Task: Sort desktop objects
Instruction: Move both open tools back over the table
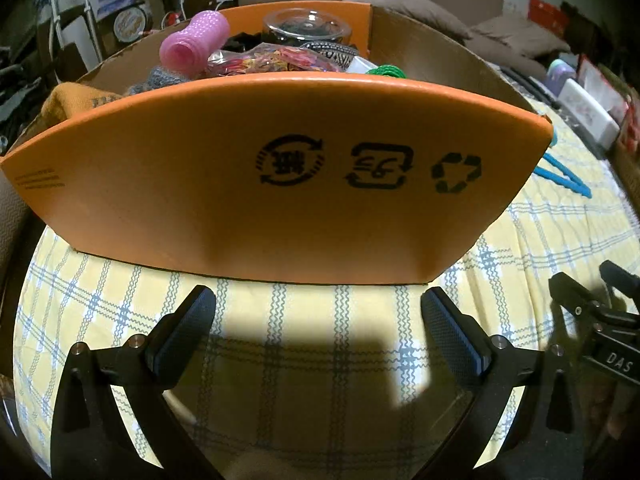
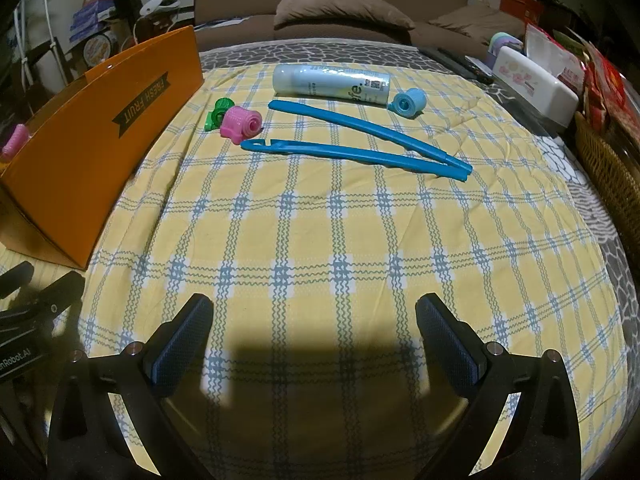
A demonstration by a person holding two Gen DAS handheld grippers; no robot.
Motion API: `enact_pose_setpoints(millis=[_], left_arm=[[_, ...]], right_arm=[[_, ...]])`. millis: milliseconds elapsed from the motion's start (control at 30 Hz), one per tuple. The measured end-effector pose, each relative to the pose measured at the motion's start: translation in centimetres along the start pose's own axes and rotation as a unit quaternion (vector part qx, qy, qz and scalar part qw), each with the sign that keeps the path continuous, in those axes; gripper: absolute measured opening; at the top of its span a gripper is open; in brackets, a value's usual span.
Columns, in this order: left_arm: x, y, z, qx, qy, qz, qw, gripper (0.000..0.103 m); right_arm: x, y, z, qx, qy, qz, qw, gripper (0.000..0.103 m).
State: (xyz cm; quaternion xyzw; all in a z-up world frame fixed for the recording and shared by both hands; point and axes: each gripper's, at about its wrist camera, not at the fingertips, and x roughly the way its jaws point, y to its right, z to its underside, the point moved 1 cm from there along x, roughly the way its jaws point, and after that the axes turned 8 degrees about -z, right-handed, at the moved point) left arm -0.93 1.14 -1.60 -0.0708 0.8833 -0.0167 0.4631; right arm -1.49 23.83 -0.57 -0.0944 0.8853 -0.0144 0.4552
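An orange cardboard box (image 1: 280,184) fills the left wrist view, holding a pink hair roller (image 1: 192,40), a bag of coloured bands (image 1: 272,62), a clear jar (image 1: 308,26) and a green item (image 1: 386,71). My left gripper (image 1: 318,308) stands open just short of the box's front wall, nothing between its fingers. My right gripper (image 2: 314,316) is open over bare cloth. Ahead of it lie two blue sticks (image 2: 360,148), a pink roller (image 2: 242,122), a green roller (image 2: 218,114), a blue roller (image 2: 408,102) and a pale spray can (image 2: 330,82). The box (image 2: 96,140) stands at its left.
A yellow plaid cloth (image 2: 320,240) covers the table. A white tissue box (image 2: 532,76), red packets and a wicker basket (image 2: 604,168) crowd the right edge. A brown sofa with cushions (image 2: 340,12) stands behind. The other gripper's black body (image 1: 600,320) shows at the left view's right edge.
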Motion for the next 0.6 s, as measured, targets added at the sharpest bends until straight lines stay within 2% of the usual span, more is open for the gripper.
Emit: enact_pose_setpoints(millis=[600], left_arm=[[-0.02,0.27,-0.04,0.001,0.0,-0.001,1.0,0.103]], right_arm=[[-0.04,0.01,-0.01,0.0,0.0,0.0,1.0,0.103]])
